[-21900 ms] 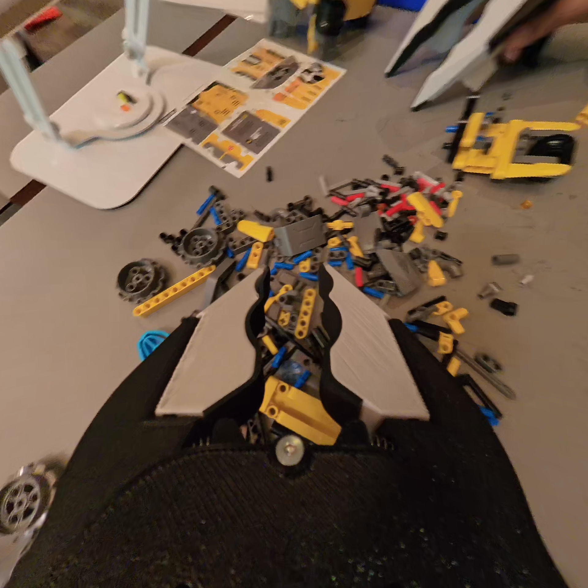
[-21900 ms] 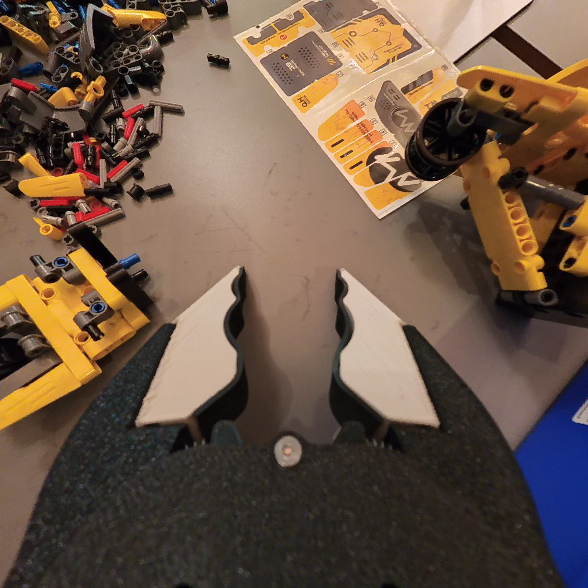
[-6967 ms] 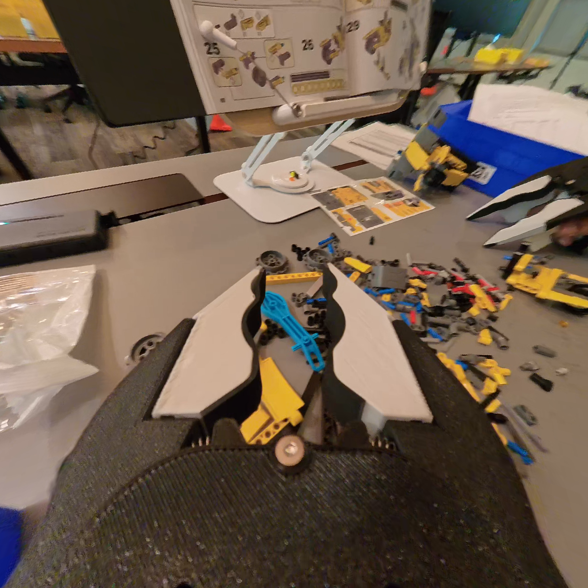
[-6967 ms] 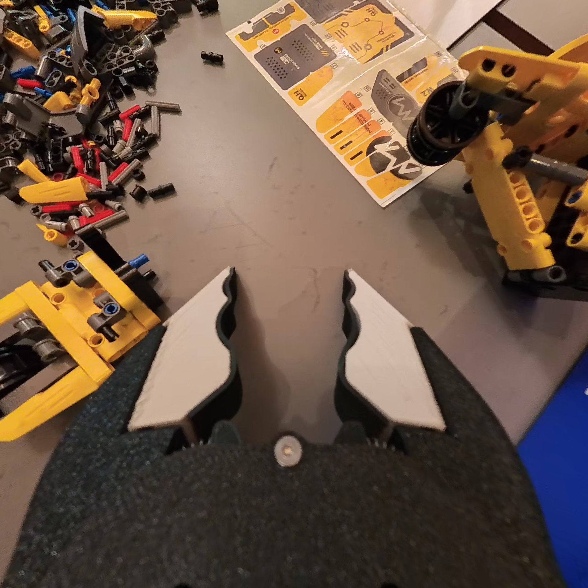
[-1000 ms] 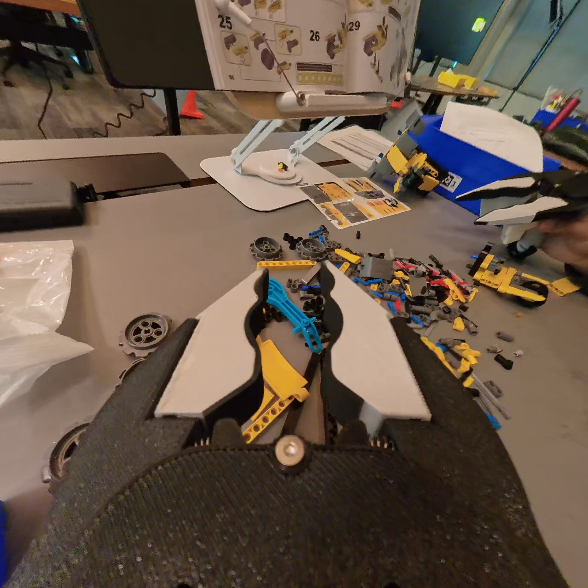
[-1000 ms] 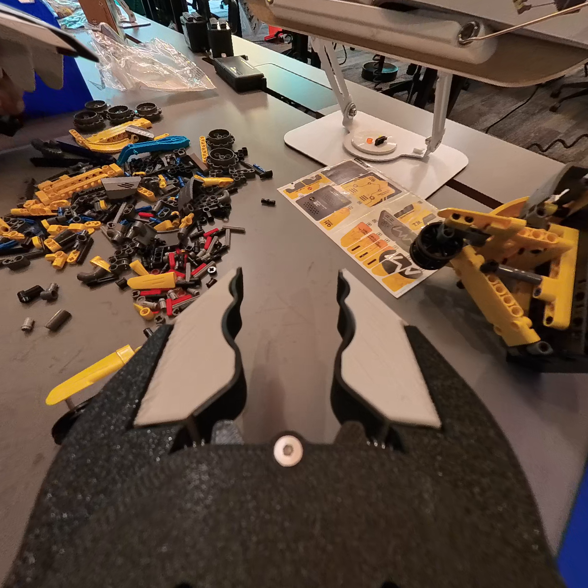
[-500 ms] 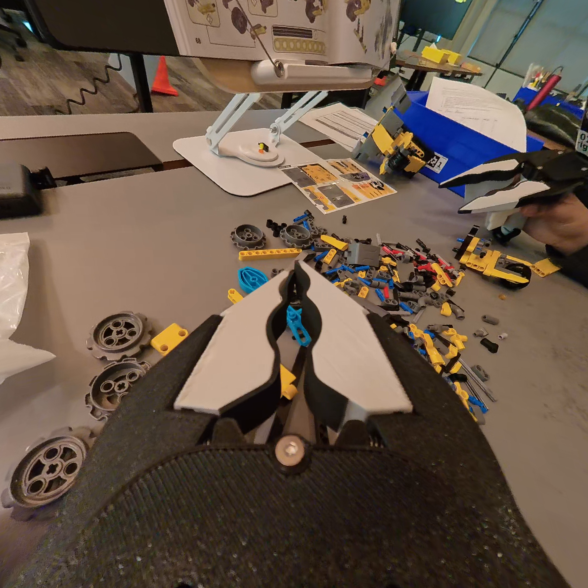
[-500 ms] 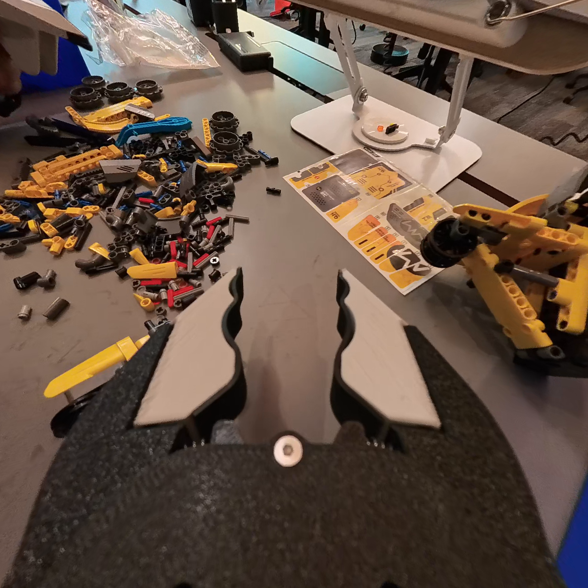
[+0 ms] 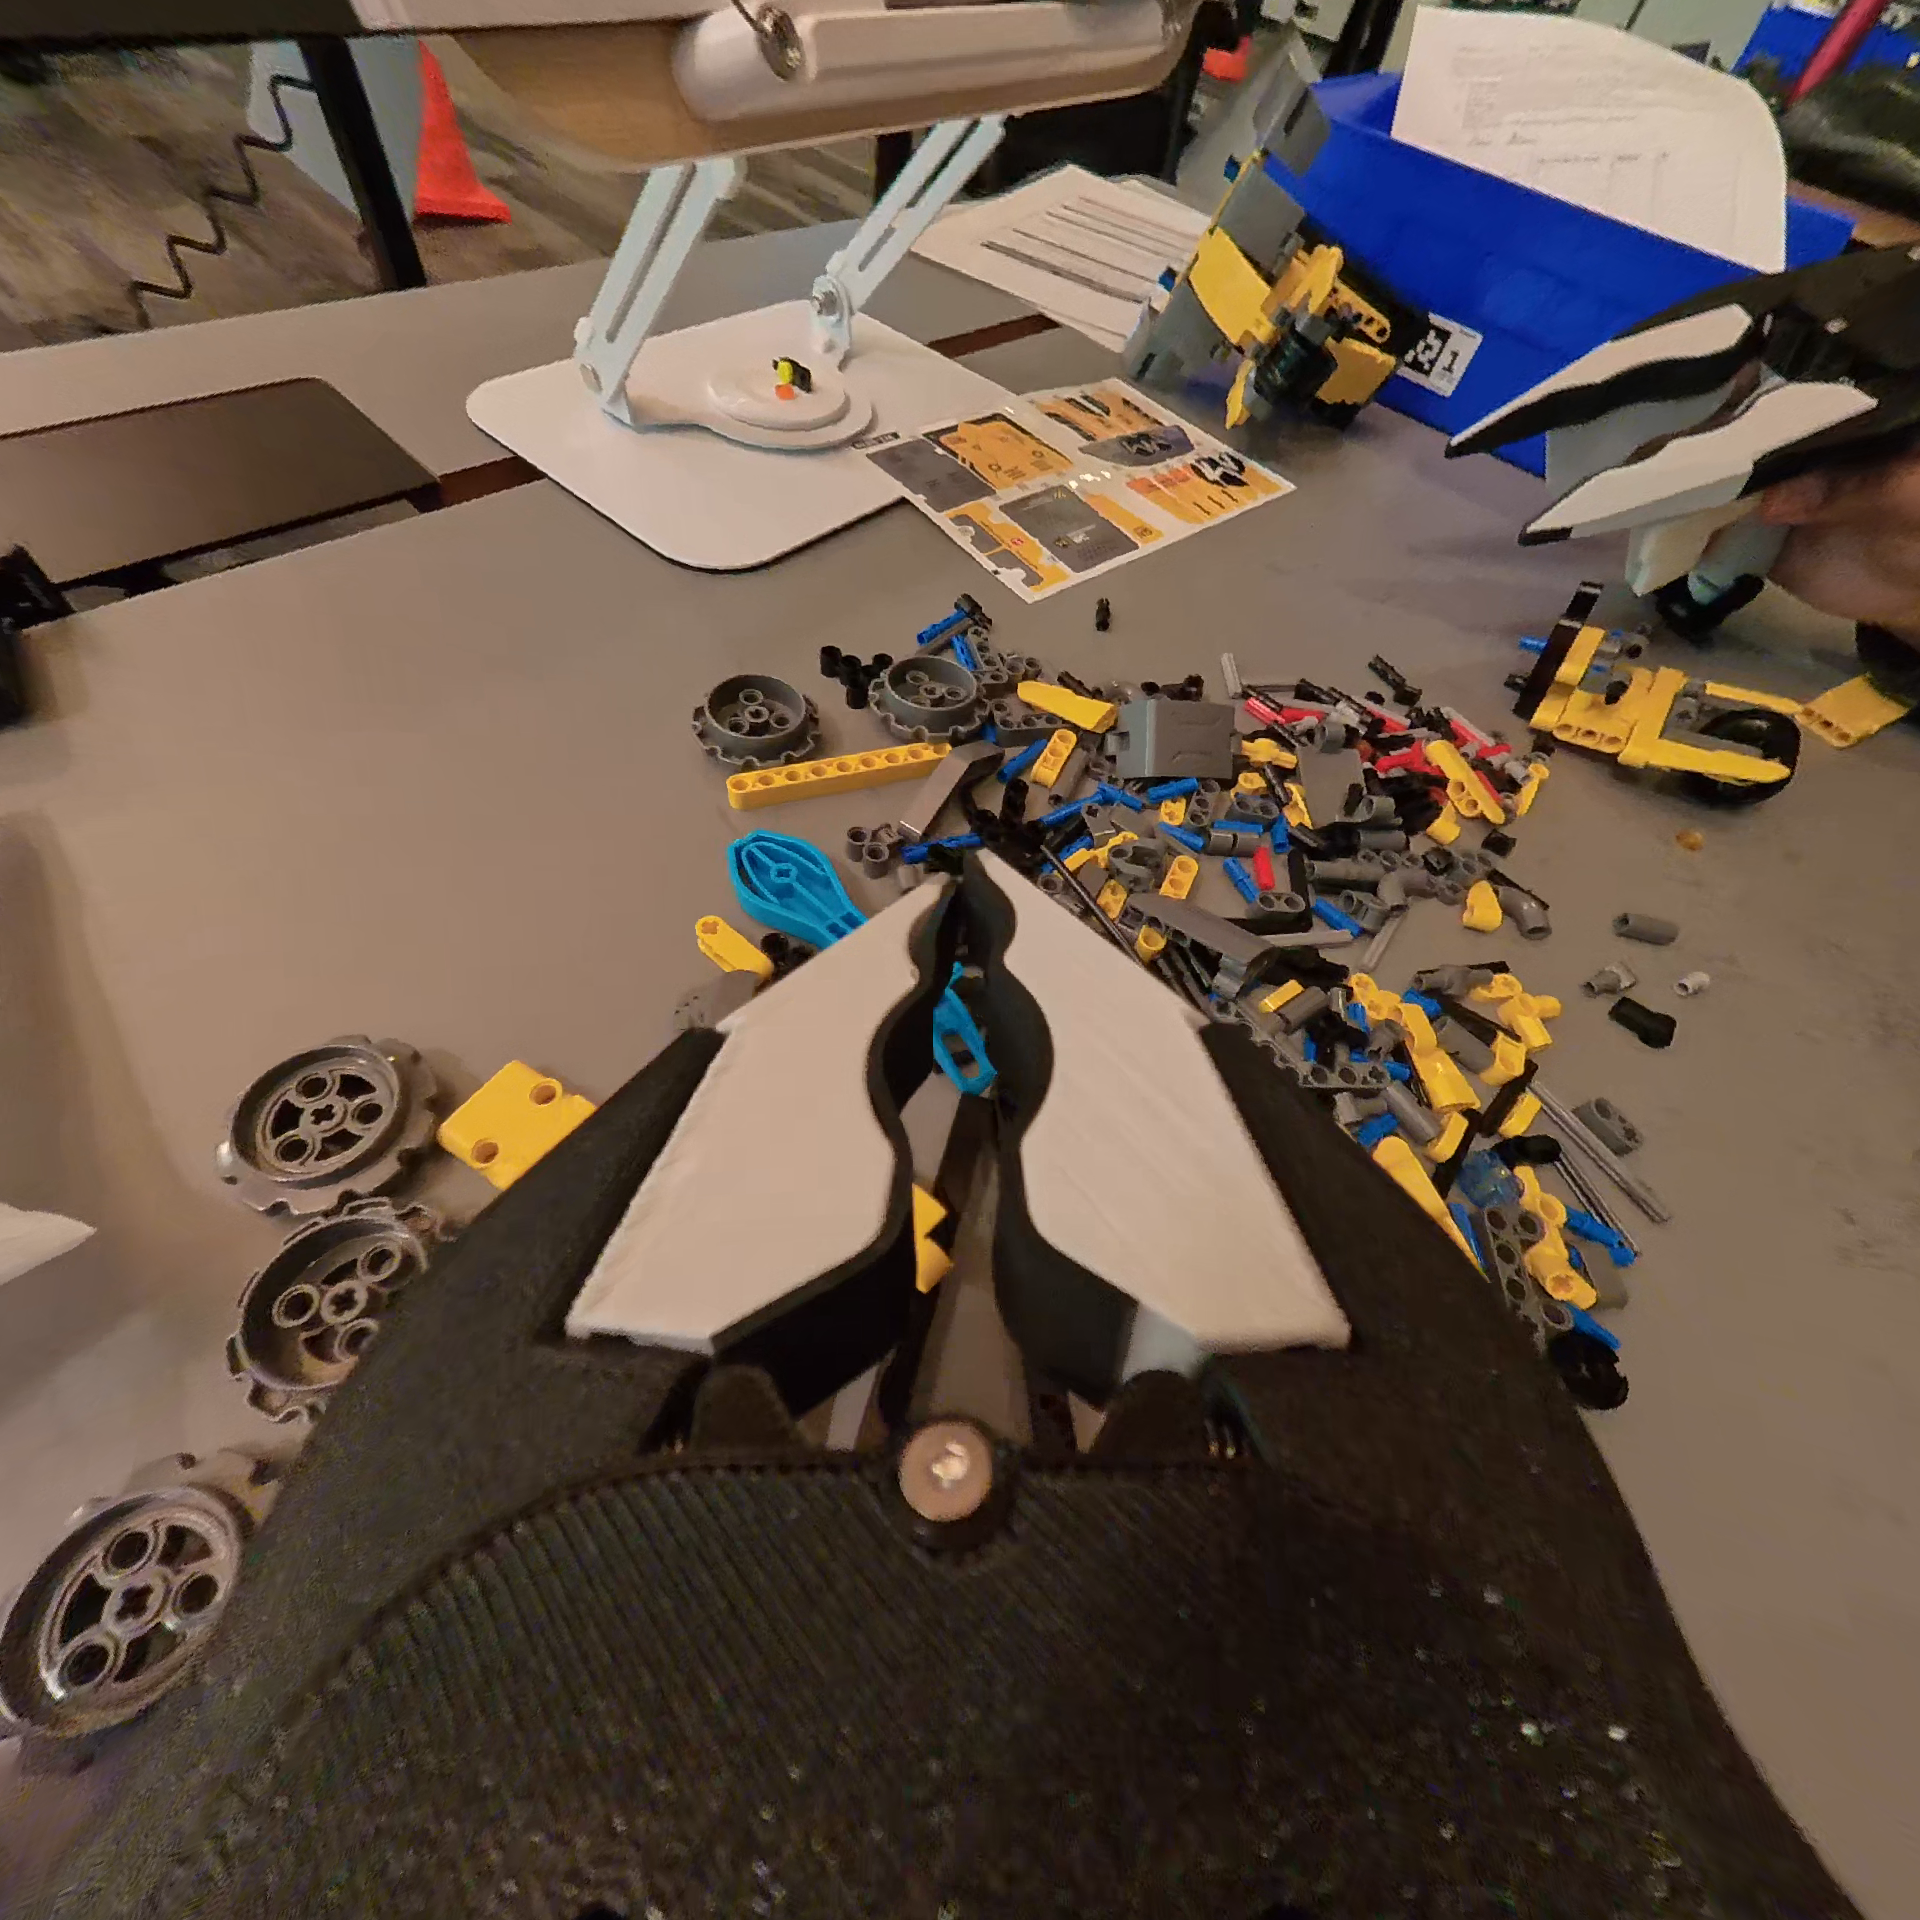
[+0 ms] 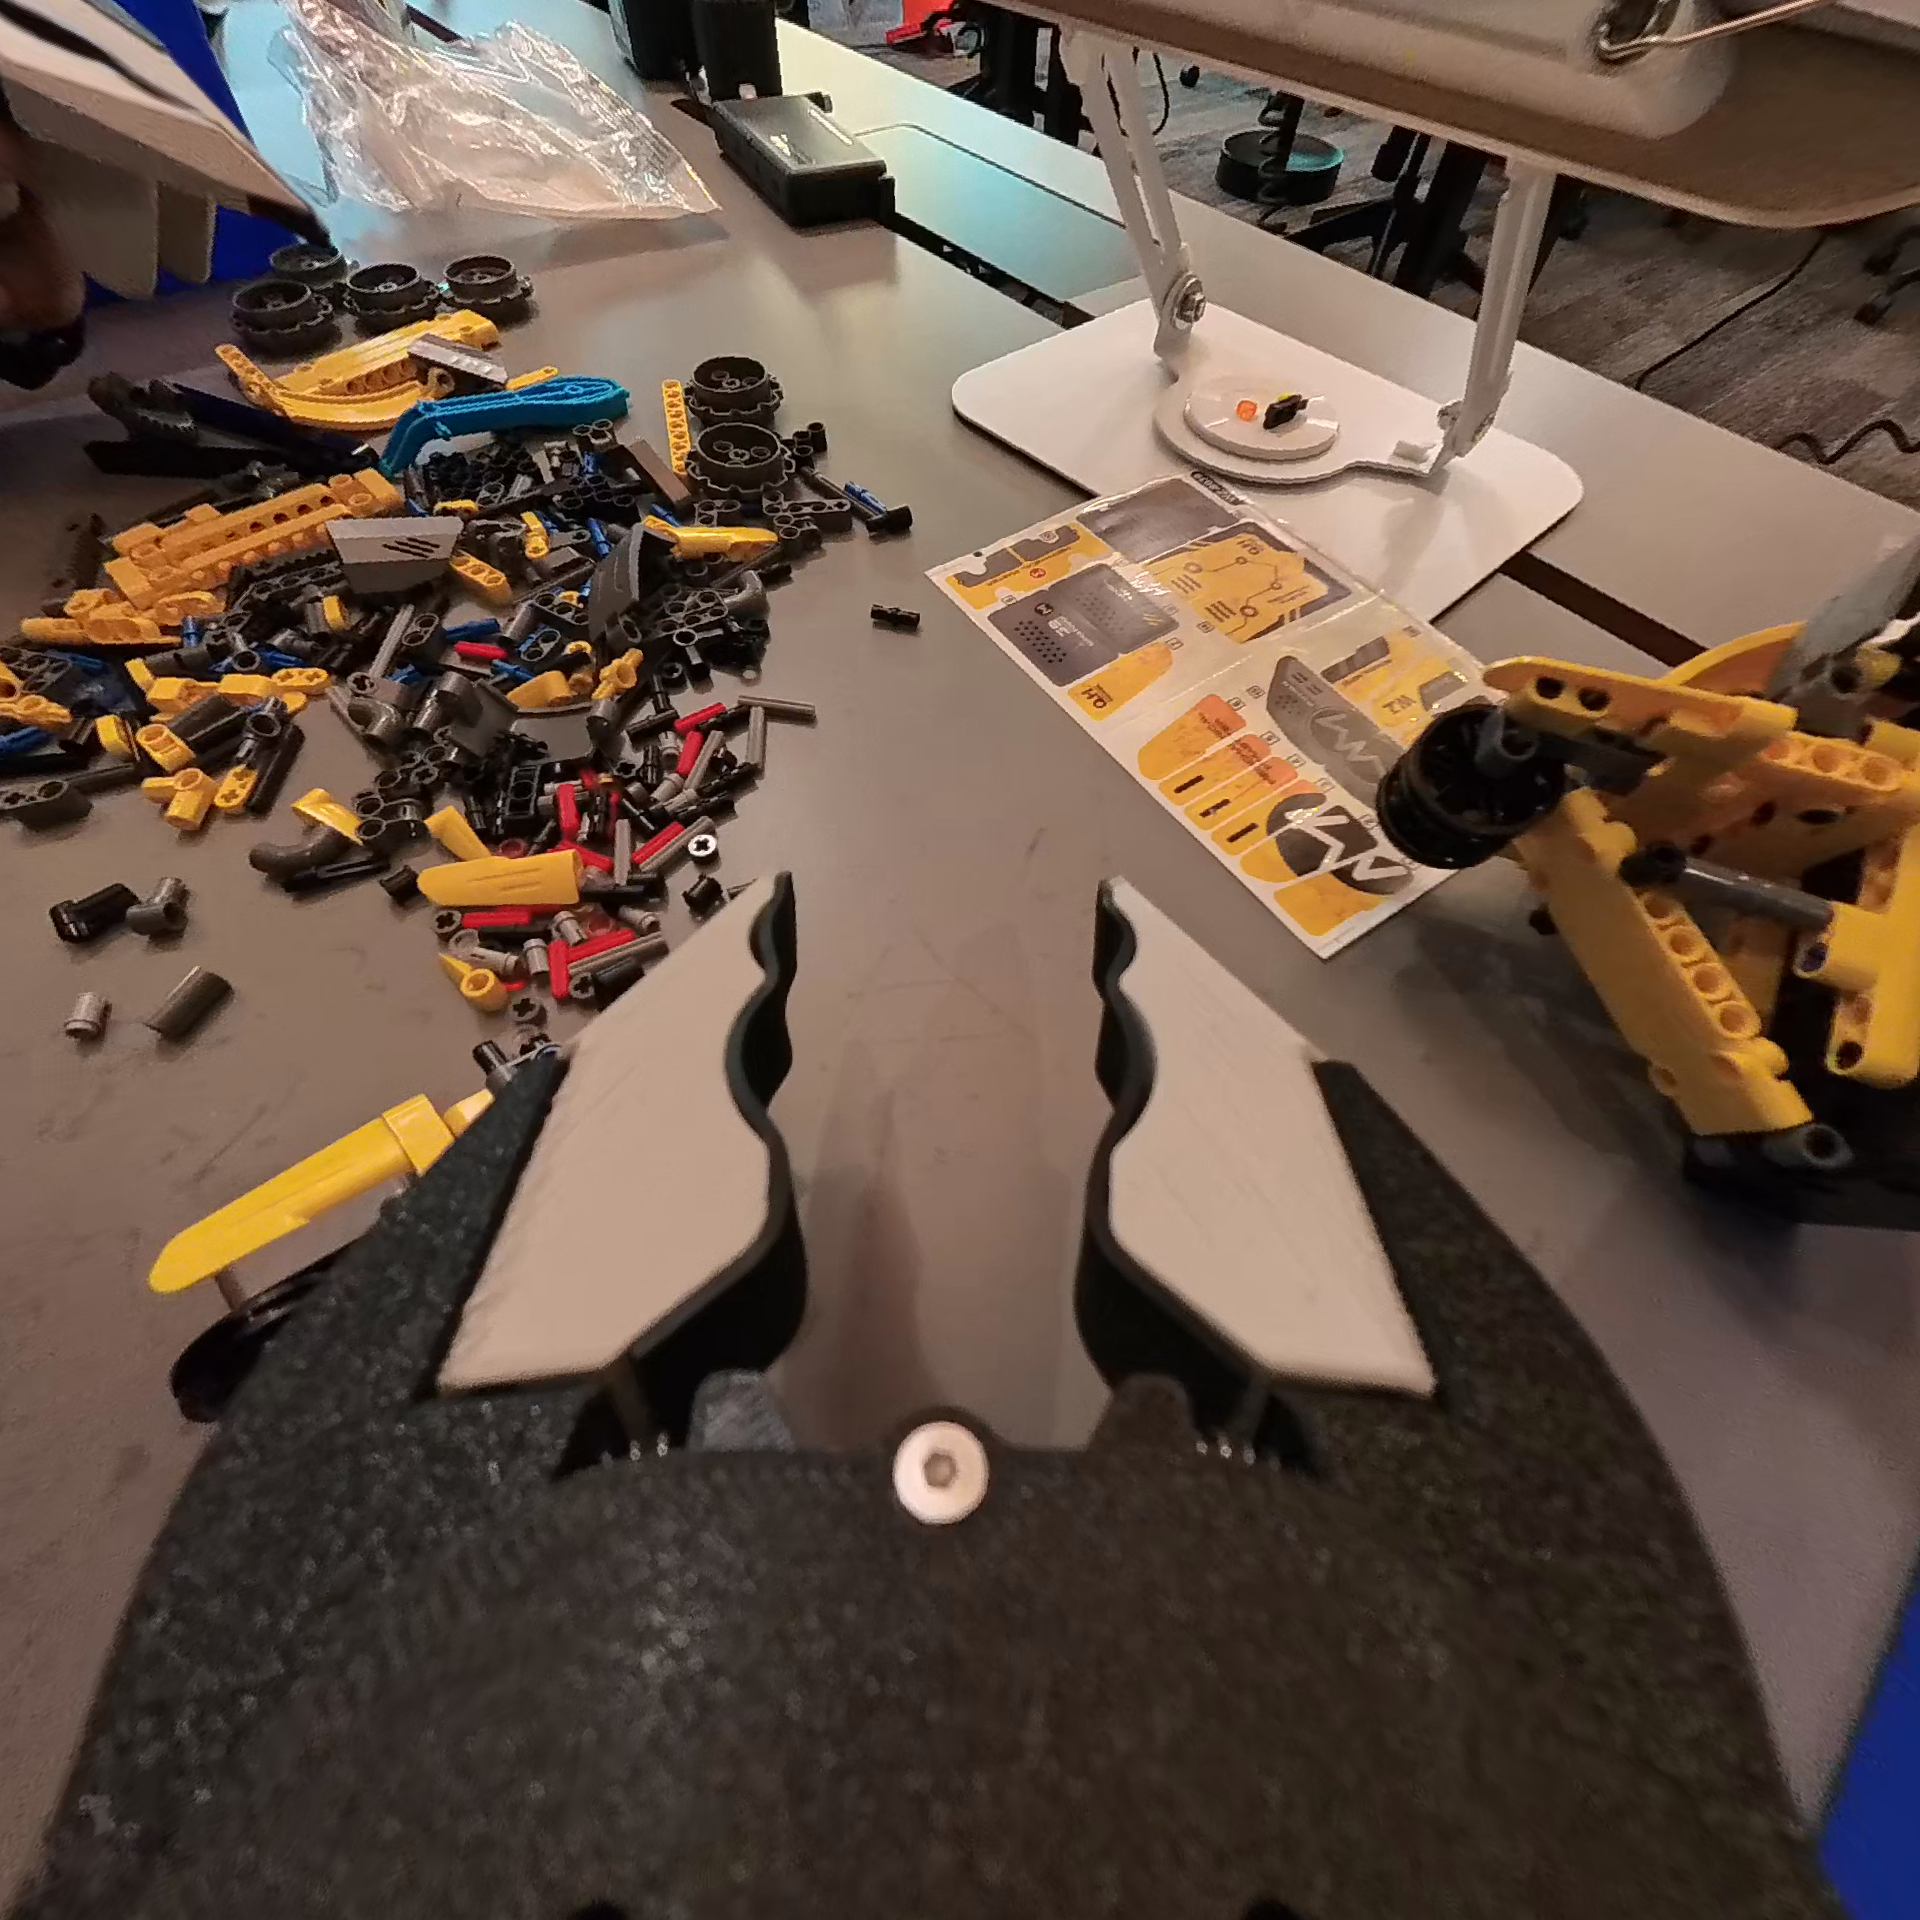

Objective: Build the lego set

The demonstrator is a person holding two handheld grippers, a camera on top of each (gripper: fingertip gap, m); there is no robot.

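Observation:
My left gripper (image 9: 961, 883) is shut, fingertips touching, above the near edge of a pile of loose building parts (image 9: 1247, 831). I see nothing gripped at the tips. A light blue flat piece (image 9: 784, 883) lies on the table beneath and runs under the fingers. A yellow panel (image 9: 925, 1236) and a black strip show through the gap. My right gripper (image 10: 945, 904) is open and empty over bare grey table, with the pile (image 10: 416, 675) to its left and a yellow half-built model (image 10: 1714, 883) to its right. It also shows in the left wrist view (image 9: 1507, 488), held by a hand.
Three grey toothed wheels (image 9: 322, 1122) lie left of the left gripper. A small yellow assembly with a black wheel (image 9: 1662, 717) sits far right. A sticker sheet (image 10: 1195, 665), a white stand base (image 10: 1247, 447), a plastic bag (image 10: 488, 135) and a blue bin (image 9: 1507, 239) lie farther back. The left gripper's tips are roughly 30 cm from the right gripper's. Between my left fingertips and the light blue flat piece (image 9: 784, 883) there is roughly 8 cm.
My left gripper has closed from open to shut over the blue piece and drawn back, so the grey wheels now show at its left. The right gripper stays open and has barely moved.

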